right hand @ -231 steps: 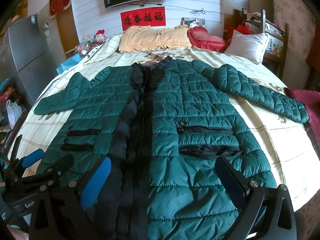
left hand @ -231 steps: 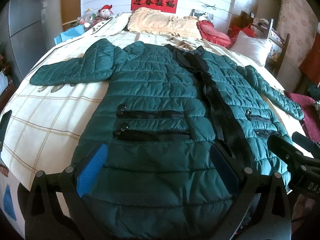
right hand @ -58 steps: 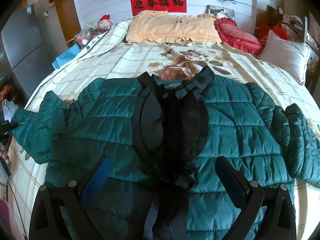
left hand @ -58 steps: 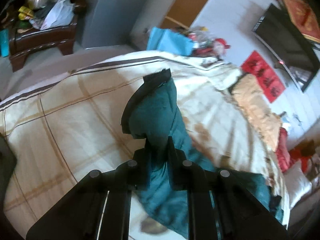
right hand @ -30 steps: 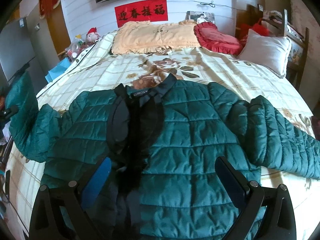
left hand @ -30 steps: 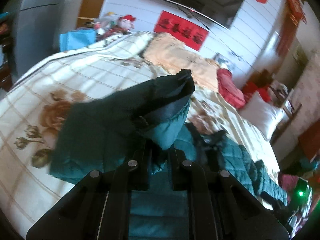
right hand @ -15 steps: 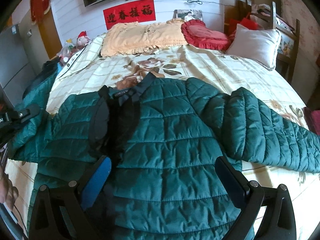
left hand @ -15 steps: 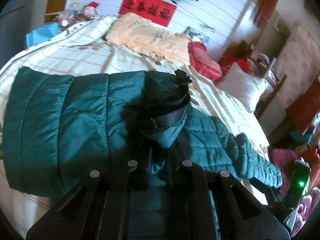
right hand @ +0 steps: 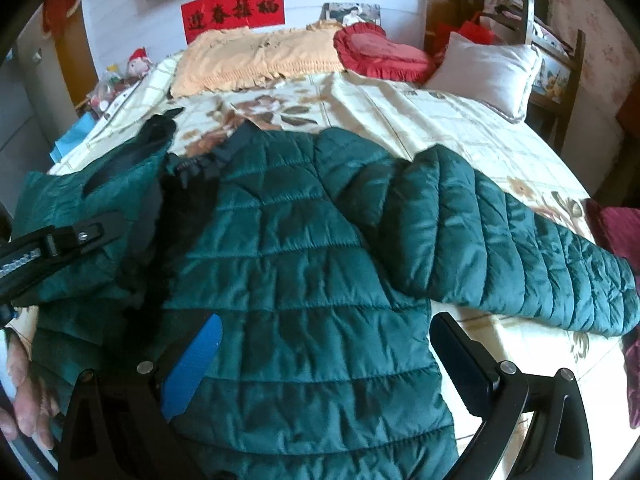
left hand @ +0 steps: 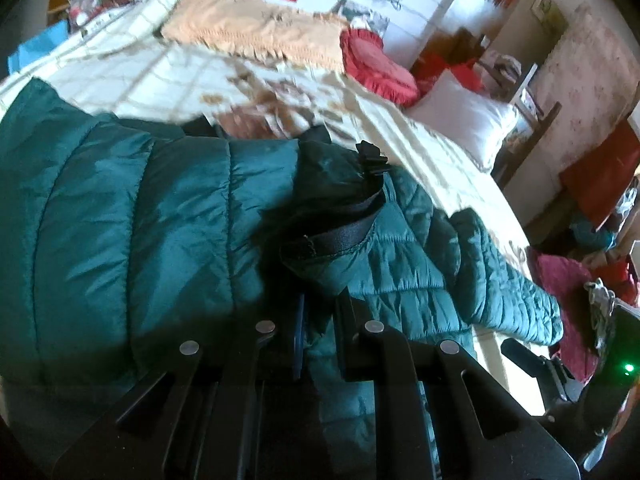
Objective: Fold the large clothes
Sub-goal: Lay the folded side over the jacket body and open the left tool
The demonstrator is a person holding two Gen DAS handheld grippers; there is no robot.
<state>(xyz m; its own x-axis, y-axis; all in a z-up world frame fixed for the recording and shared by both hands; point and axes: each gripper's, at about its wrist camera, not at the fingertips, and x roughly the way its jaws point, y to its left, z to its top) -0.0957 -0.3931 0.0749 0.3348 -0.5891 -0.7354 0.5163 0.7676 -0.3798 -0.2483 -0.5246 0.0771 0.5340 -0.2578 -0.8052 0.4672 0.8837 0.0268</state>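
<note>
A dark green quilted jacket (right hand: pixel 304 264) lies front up on the bed (right hand: pixel 460 128). My left gripper (left hand: pixel 318 320) is shut on the cuff end of the jacket's left sleeve (left hand: pixel 332 236) and holds it raised over the jacket's chest. The folded sleeve (left hand: pixel 140 232) drapes across the left of that view. The left gripper also shows at the left edge of the right wrist view (right hand: pixel 60 240). My right gripper (right hand: pixel 328 364) is open and empty above the jacket's middle. The right sleeve (right hand: pixel 520 256) lies stretched out on the bed.
At the head of the bed lie an orange pillow (right hand: pixel 256 60), a red cushion (right hand: pixel 380 54) and a white pillow (right hand: pixel 488 72). A wooden chair (right hand: pixel 556 52) stands at the right. Dark red cloth (right hand: pixel 620 224) lies beyond the right bed edge.
My left gripper has carried the left sleeve from the bed's left side up and inward over the jacket's chest. My right gripper has drifted slightly right, still open above the jacket.
</note>
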